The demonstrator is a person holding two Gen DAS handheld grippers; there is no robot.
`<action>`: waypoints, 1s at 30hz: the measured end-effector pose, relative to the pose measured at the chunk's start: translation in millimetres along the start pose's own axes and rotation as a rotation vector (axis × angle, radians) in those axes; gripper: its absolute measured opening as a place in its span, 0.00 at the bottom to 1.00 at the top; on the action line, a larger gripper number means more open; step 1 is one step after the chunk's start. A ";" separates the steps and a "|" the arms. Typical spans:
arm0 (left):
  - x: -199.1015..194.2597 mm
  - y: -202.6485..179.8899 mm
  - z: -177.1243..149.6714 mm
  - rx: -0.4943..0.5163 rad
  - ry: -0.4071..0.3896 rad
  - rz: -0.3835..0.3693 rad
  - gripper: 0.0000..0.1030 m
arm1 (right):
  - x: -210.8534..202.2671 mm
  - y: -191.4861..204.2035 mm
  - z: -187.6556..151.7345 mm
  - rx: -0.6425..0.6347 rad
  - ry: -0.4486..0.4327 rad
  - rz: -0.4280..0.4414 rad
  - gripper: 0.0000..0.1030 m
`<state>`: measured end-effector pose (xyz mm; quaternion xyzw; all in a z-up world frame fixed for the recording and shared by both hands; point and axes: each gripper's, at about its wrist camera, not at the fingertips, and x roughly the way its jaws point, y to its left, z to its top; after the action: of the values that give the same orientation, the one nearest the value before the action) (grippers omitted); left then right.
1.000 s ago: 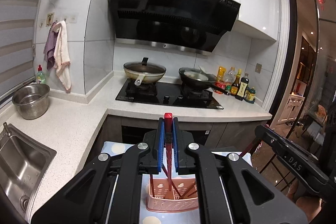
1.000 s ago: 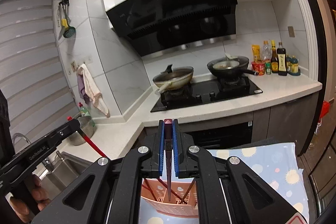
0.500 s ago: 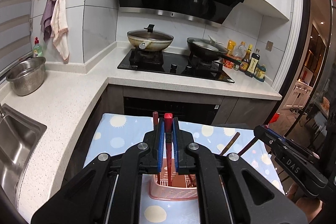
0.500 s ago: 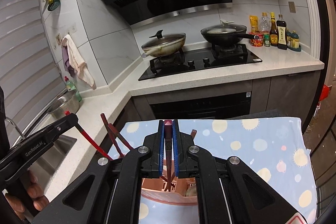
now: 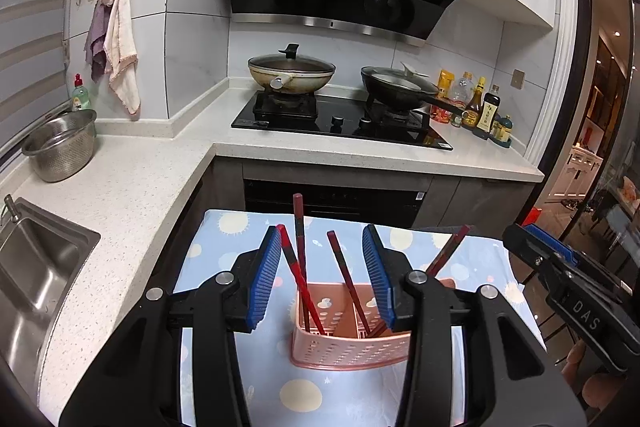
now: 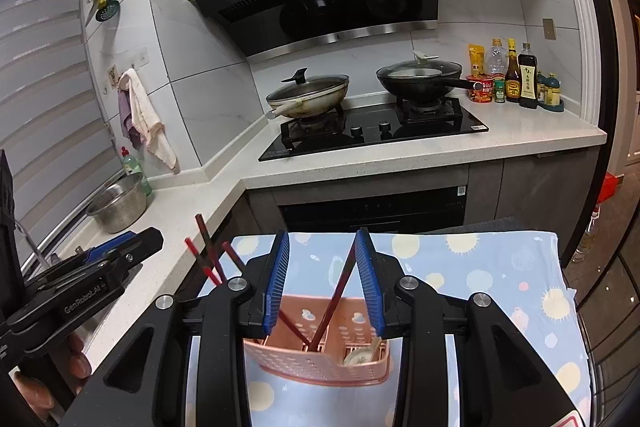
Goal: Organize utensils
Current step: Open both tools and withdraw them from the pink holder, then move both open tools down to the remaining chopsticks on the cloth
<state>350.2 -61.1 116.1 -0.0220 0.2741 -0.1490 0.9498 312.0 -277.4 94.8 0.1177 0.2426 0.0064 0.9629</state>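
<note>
A pink perforated basket stands on the blue sun-patterned cloth; it also shows in the right wrist view. Several dark red chopsticks lean in it. My left gripper is open just above the basket, and one chopstick leans by its left pad. My right gripper is open above the basket; a chopstick stands in the basket between its pads. A white spoon lies in the basket's right compartment.
The white counter wraps around the left with a sink and a steel colander. Behind are the stove with two pans, and sauce bottles. The other gripper shows at the right edge.
Both grippers have opened and let go of their chopsticks, which now stand in the basket. Both views have tilted down toward the table.
</note>
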 end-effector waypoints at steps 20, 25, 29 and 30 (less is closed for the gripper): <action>-31.0 -1.0 -56.3 -0.004 0.081 0.004 0.39 | -46.9 8.4 -61.0 -0.018 0.075 0.014 0.33; -39.5 -1.8 -62.5 -0.003 0.085 0.007 0.39 | -59.4 9.4 -68.5 -0.017 0.076 0.018 0.33; -48.2 -4.8 -67.7 0.000 0.085 0.009 0.39 | -69.9 10.8 -74.5 -0.024 0.077 0.016 0.33; -50.8 -5.4 -69.3 0.001 0.085 0.010 0.39 | -72.5 10.9 -76.0 -0.027 0.078 0.016 0.33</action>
<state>271.2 -48.5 84.1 -0.0139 0.3142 -0.1452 0.9381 212.9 -254.8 66.0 0.1065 0.2791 0.0219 0.9541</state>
